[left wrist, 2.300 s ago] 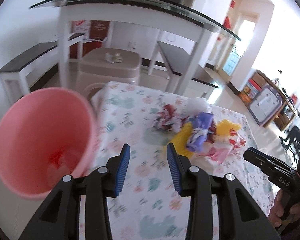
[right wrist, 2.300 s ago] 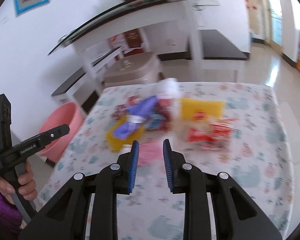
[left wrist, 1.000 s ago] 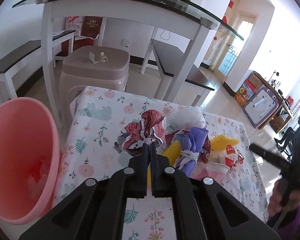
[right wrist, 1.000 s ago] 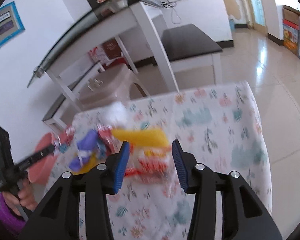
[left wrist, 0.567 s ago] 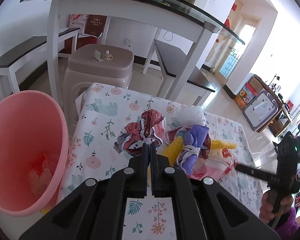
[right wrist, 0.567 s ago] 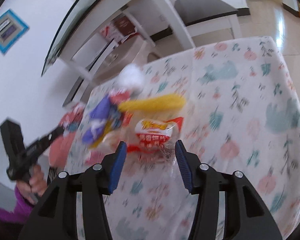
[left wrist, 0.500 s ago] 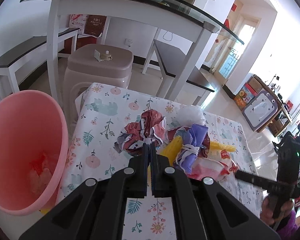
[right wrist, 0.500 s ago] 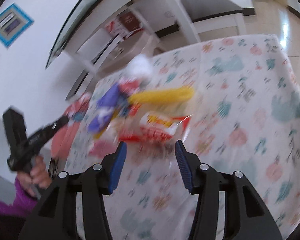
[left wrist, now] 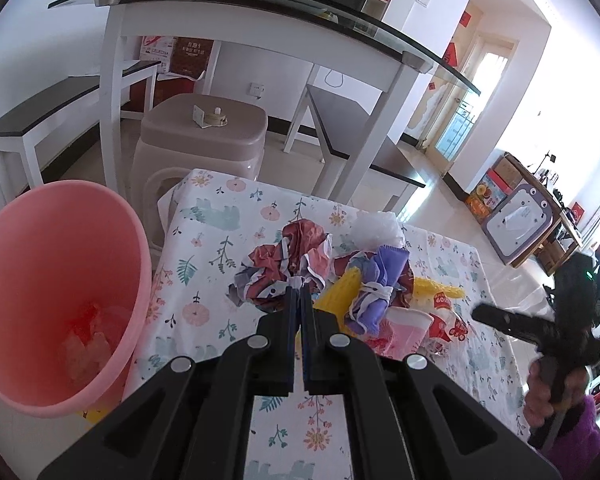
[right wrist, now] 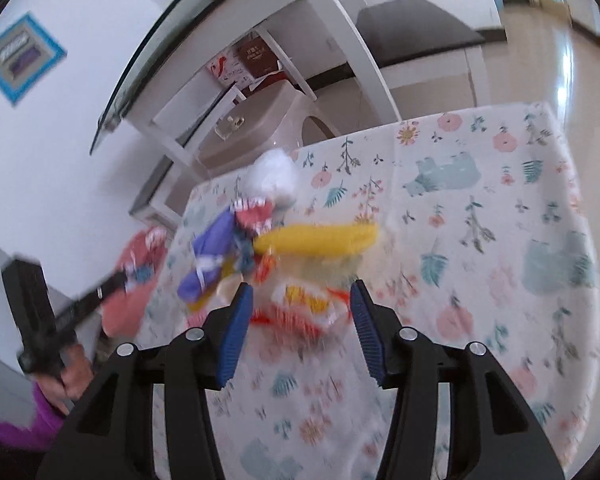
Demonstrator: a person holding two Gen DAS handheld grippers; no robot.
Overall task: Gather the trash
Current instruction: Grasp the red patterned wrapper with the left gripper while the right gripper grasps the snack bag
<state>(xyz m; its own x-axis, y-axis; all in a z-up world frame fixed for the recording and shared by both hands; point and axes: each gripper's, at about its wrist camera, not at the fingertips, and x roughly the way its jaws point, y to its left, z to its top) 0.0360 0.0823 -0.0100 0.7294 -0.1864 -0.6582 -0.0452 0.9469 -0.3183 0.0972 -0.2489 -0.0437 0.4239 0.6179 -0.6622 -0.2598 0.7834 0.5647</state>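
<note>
The left gripper (left wrist: 300, 292) is squeezed tight now, where a little while ago its blue fingers were wide apart. Right at its tips sits the crumpled red wrapper (left wrist: 284, 268). It looks pinched there, maybe by a white edge, but the tips hide the spot, so I cannot be sure. This gripper has hardly moved in the last moment. The pink bin (left wrist: 56, 304) stands off to its left, beside the table, with a bit of trash already at the bottom.

The right gripper (right wrist: 298, 312) has swung in fast toward the pile, so its view is blurry. Its fingers are spread wide with nothing held. The red and white snack bag (right wrist: 300, 304) now lies right between the fingertips, just ahead of them. A moment ago it was farther in front. Past the bag lie the yellow wrapper (right wrist: 320, 238), the purple wrapper (right wrist: 208, 256) and the white ball of plastic (right wrist: 272, 180), all bunched together on the flowery tablecloth (right wrist: 500, 240).

So I think two grabs are under way. The left one seems ready to lift its wrapper over to the bin. The right one needs to squeeze on the snack bag next. Most of the trash is still on the table.
</note>
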